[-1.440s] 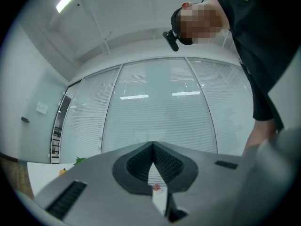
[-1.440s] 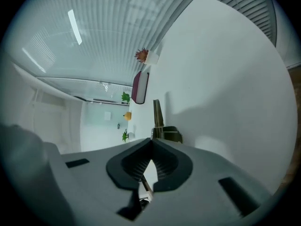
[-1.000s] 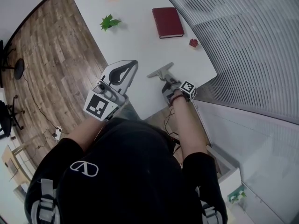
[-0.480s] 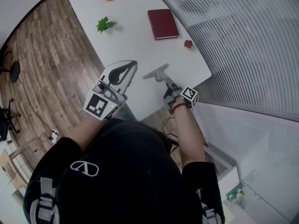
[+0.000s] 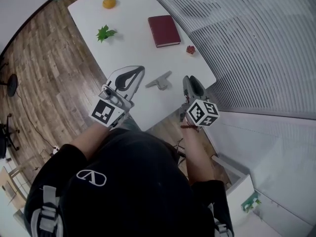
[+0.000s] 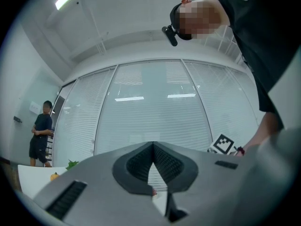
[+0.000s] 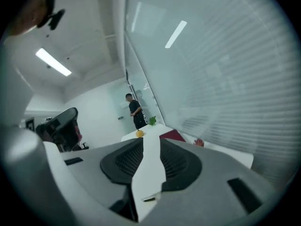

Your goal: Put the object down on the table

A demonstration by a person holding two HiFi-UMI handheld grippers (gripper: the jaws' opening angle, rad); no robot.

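A: From your head camera, the grey T-shaped object (image 5: 160, 81) lies flat on the white tabletop (image 5: 133, 51), near its front edge. It sits between your left tongs (image 5: 140, 70) and your right tongs (image 5: 190, 81) and touches neither. I'd say it's set down and the job looks done.

B: Agreed. It sits a little in from the edge, so it shouldn't tip off. A count for you: one grey object, one red book (image 5: 164, 30), one orange (image 5: 109, 3), one green leaf sprig (image 5: 104, 33) and one small red thing (image 5: 190, 49), all well apart.

A: In your left gripper view, the left tongs are pinched tip to tip with nothing in them. You're likely just parking that hand out of the way, since this task needs only one. One person (image 6: 41, 134) stands far off by the glass.

B: In your right gripper view, the right tongs stand partly apart, having just narrowed from wider. Only bare tabletop shows through the gap. They hold nothing, which fits a release. The orange, leaf, book and red thing show beyond, one of each, plus one person (image 7: 135, 110) at the far wall
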